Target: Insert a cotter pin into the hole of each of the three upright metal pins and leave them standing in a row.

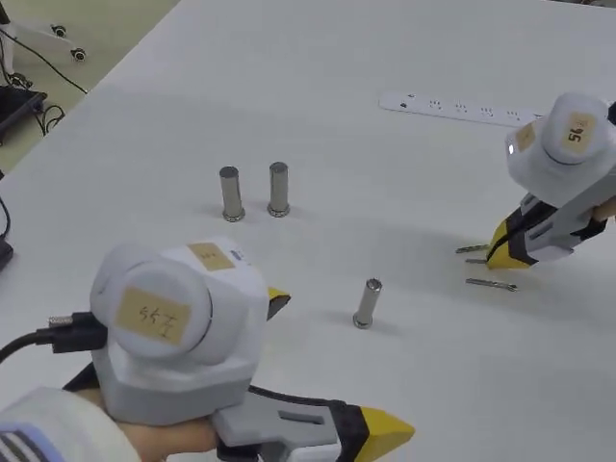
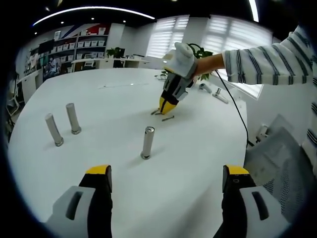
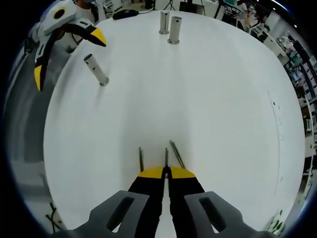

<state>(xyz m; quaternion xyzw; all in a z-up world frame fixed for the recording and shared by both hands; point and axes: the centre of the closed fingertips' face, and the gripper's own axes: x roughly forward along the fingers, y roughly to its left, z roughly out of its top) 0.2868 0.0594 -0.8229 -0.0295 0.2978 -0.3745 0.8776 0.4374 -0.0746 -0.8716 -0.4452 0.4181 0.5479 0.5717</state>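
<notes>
Right claw point(image 3: 166, 171) is low over the white table point(image 3: 223, 99), its jaws pressed together on the near end of the middle cotter pin point(image 3: 166, 157). A second cotter pin point(image 3: 140, 159) lies just beside it on one side. A slanted cotter pin point(image 3: 176, 153) lies on the other side. The left claw point(image 2: 167, 173) has its jaws spread wide with nothing between them and faces the nearest metal pin point(image 2: 147, 143), which stands upright by itself. A second metal pin point(image 2: 73, 119) and a third metal pin point(image 2: 54, 130) stand upright close together, apart from the first. A power strip point(image 1: 462, 108) lies across the far table.
</notes>
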